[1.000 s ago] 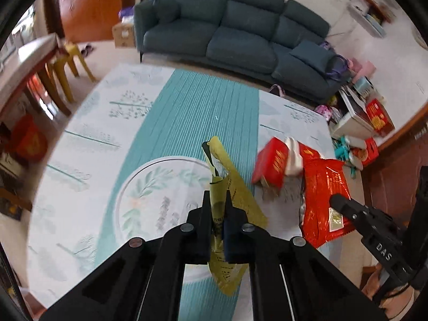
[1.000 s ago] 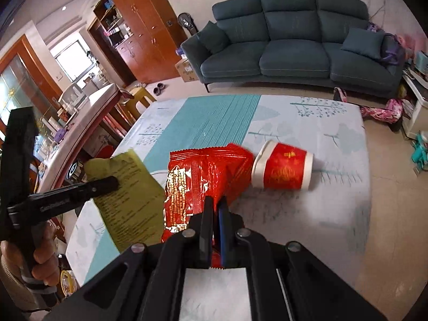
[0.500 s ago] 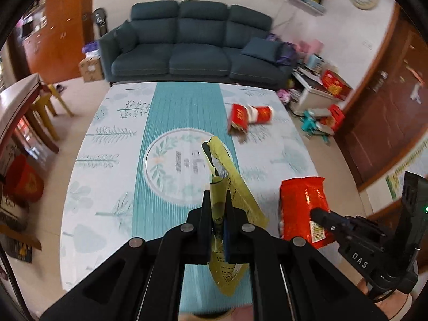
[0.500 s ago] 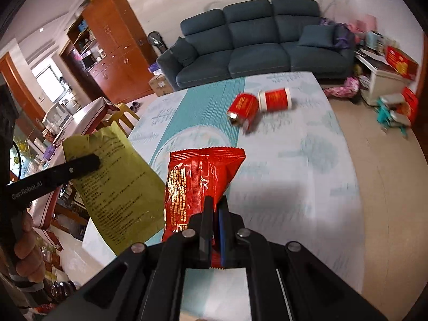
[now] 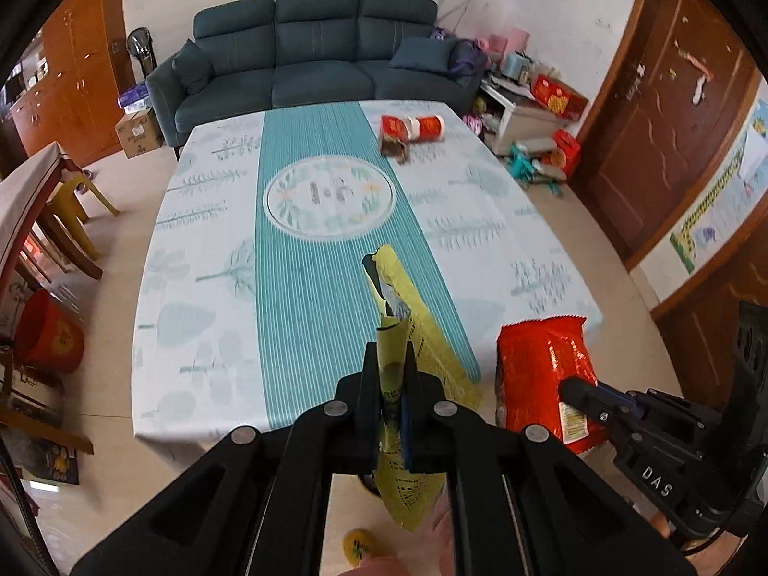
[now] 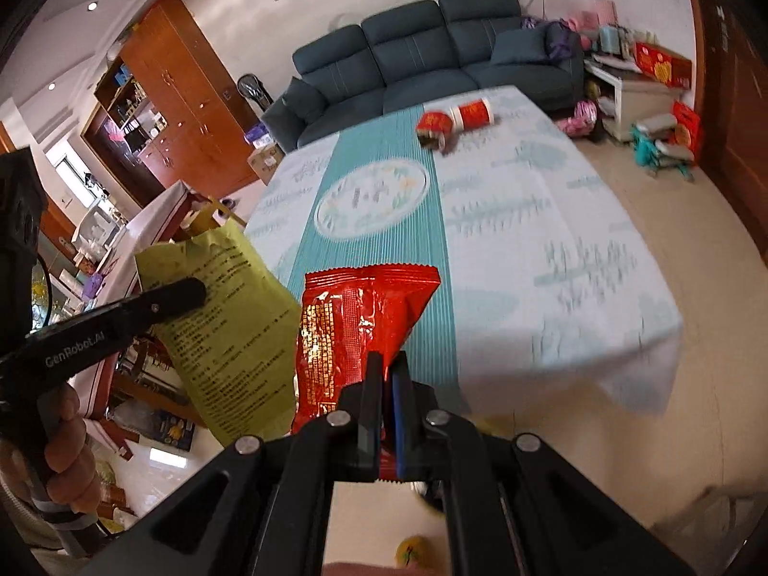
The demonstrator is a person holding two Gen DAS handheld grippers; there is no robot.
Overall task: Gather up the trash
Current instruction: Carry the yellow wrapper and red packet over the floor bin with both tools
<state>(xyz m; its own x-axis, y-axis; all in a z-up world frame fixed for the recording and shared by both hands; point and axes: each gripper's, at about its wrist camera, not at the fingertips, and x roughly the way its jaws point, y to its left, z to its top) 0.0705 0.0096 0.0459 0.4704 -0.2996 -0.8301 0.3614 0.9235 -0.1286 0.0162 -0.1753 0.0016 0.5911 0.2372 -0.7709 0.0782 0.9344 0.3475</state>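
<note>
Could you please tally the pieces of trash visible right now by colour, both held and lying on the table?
Yellow: 1, the yellow wrapper in the left gripper.
Red: 3, the red snack bag in the right gripper, plus red cup and red packet on the table.
Total: 4

table (image 5: 201, 249) in leaf-print cloth, two red paper cups (image 5: 413, 129) lying at far end

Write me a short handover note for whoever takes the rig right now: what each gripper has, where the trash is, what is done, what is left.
Left gripper: shut on the yellow wrapper, held off the table.
Right gripper: shut on the red snack bag, also lifted clear.
Both are near the table's near edge.
Still on the table, at the far end by the sofa: two red paper cups on their sides.
Done: two pieces picked up.
Left: drop both in a bin (none identifiable here), then fetch the cups.
</note>
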